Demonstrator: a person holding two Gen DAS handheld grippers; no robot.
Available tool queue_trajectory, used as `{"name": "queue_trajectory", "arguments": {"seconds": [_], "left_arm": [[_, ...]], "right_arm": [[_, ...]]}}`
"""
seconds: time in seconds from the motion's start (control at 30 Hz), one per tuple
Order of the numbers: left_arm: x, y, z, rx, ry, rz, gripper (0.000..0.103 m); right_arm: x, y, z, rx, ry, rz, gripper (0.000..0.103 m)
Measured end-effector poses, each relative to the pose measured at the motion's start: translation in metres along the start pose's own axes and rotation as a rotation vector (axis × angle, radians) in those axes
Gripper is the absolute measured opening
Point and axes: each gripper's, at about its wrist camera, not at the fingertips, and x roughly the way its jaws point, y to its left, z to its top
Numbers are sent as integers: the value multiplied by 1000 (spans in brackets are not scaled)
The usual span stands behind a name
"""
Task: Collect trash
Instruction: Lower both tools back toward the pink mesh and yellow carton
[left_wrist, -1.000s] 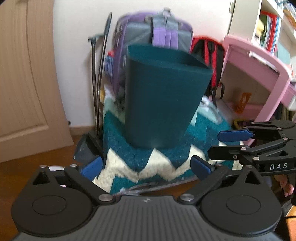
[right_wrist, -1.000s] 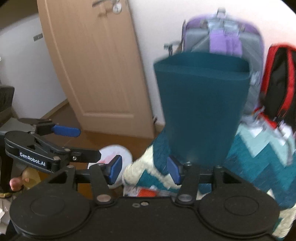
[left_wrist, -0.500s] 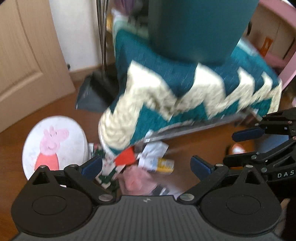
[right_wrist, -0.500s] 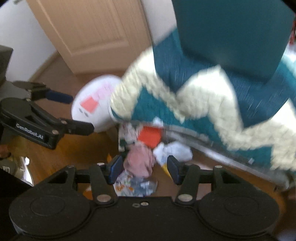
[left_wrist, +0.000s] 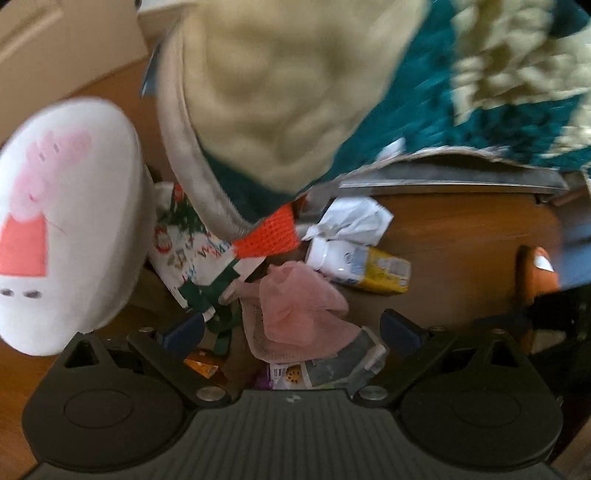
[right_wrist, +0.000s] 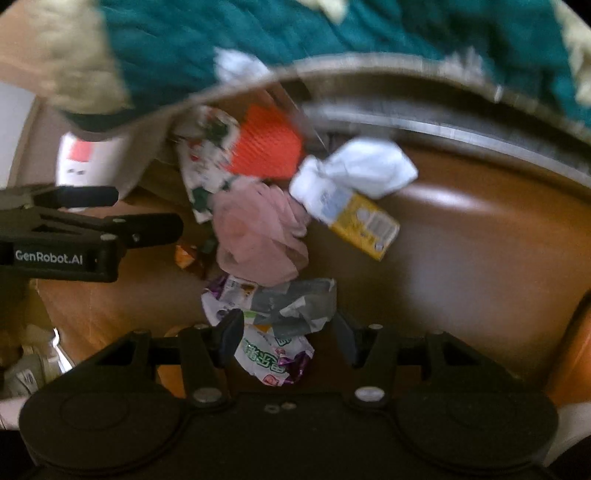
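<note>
Both tongs are held spread, nothing gripped. Between the left tongs, low in the frame, a pink cloth is seen; between the right tongs, a crumpled wrapper. Above them on the floor, a yellow carton and white tissue are found beneath the teal rug.

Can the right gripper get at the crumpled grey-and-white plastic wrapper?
Probably yes. The right gripper is open with the crumpled grey-and-white plastic wrapper just ahead of its fingertips, nothing lying over it.
</note>
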Motion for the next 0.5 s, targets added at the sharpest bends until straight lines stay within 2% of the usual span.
{"name": "queue_trajectory", "arguments": {"seconds": [0.17,0.27,0.5], "left_arm": [[50,3,2,-31,52,-3,102],[72,4,2,-51,73,-7,102],[114,8,-2,-129,122,-30,102]], "right_arm": [[46,-8,3,99,72,2,53],[69,-7,6,115,97,-9,53],[113,-22,8,260,150,-8,53]]}}
